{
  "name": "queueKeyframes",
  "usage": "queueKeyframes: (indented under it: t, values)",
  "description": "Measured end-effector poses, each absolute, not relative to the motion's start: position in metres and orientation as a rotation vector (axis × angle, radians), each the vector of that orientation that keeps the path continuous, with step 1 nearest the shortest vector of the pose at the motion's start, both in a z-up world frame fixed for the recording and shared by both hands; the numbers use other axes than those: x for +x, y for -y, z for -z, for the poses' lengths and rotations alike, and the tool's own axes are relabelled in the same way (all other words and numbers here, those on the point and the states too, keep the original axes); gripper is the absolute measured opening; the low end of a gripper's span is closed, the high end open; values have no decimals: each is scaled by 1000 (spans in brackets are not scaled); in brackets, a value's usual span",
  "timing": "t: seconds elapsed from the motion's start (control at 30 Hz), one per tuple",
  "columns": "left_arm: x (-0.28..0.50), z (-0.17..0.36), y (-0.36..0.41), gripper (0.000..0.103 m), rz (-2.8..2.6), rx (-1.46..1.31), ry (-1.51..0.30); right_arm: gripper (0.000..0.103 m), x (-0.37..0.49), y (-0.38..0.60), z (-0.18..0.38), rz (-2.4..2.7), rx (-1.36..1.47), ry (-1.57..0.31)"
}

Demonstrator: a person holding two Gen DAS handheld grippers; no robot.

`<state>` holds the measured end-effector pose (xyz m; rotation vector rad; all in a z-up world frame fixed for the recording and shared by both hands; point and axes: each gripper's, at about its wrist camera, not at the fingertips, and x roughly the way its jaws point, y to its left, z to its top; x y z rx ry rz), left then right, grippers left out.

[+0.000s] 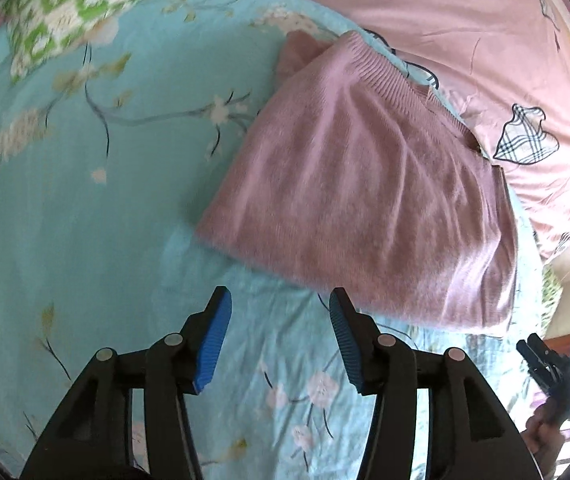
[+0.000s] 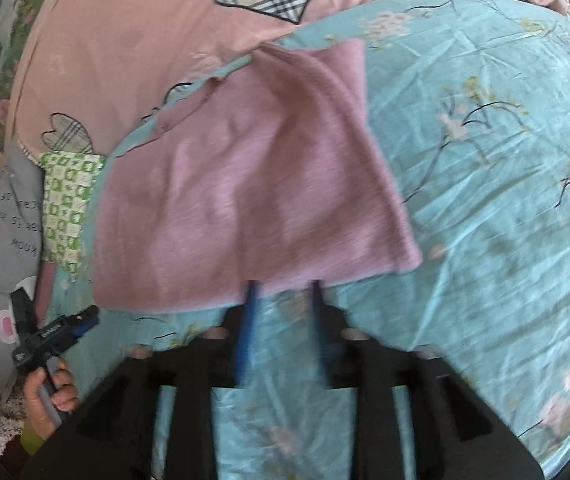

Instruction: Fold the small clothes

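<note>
Pink sweater point(image 1: 365, 200) folded on the sheet point(image 1: 85, 220) — both grippers free of it.

The sweater lies flat on the blue flowered sheet, folded into a rough rectangle, its ribbed hem toward the pink quilt point(image 1: 465, 20) that borders it. In the left wrist view the left gripper point(image 1: 280, 312) hovers over the sheet just beside the sweater's near edge, jaws apart with nothing between the blue pads point(image 1: 215, 340). In the right wrist view the right gripper point(image 2: 283, 292) is blurred; its jaws stand apart, tips at the sweater's near edge, and no cloth shows between them. A green checked cloth point(image 1: 85, 0) lies well beyond the sweater's far side in the left view. A hand point(image 2: 51, 396) carries the left gripper — seen left of the sweater in the right view.
</note>
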<state>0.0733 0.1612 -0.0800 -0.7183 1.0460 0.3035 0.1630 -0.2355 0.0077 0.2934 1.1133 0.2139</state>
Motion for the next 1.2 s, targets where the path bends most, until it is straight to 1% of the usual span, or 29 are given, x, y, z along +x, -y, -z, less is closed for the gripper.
queueKeyframes:
  t: [0.03,0.07,0.2,0.3,0.47,0.8,1.0,1.03,1.07,1.1,1.17,1.2]
  values:
    - [74,82,-161,52,-304,-727,-1046,56,160,229,-9,-228,298,-1096]
    - [73,83,-160,52,-303,-740,-1046,56,157,224,-9,-245,294,-1082]
    - [77,91,-160,53,-298,-802,-1041,57,152,207,-8,-294,285,-1095]
    - [82,96,-159,56,-300,-846,-1030,57,150,202,-3,-301,294,-1104]
    - [93,107,-165,57,-316,-942,-991,57,146,201,-1,-313,292,-1115]
    - [102,127,-189,57,-420,-1164,-806,57,145,216,0,-281,308,-1117]
    - [121,127,-194,55,-447,-1163,-765,57,150,221,5,-269,316,-1133]
    - [124,127,-195,52,-450,-1160,-762,57,152,222,7,-266,320,-1138]
    - [128,126,-196,44,-451,-1156,-760,57,154,223,8,-264,322,-1142]
    - [129,127,-199,40,-445,-1154,-762,57,155,223,9,-262,325,-1145]
    - [135,125,-198,26,-438,-1140,-761,57,160,224,10,-262,329,-1148]
    - [139,122,-198,24,-437,-1118,-763,57,162,224,10,-264,329,-1148]
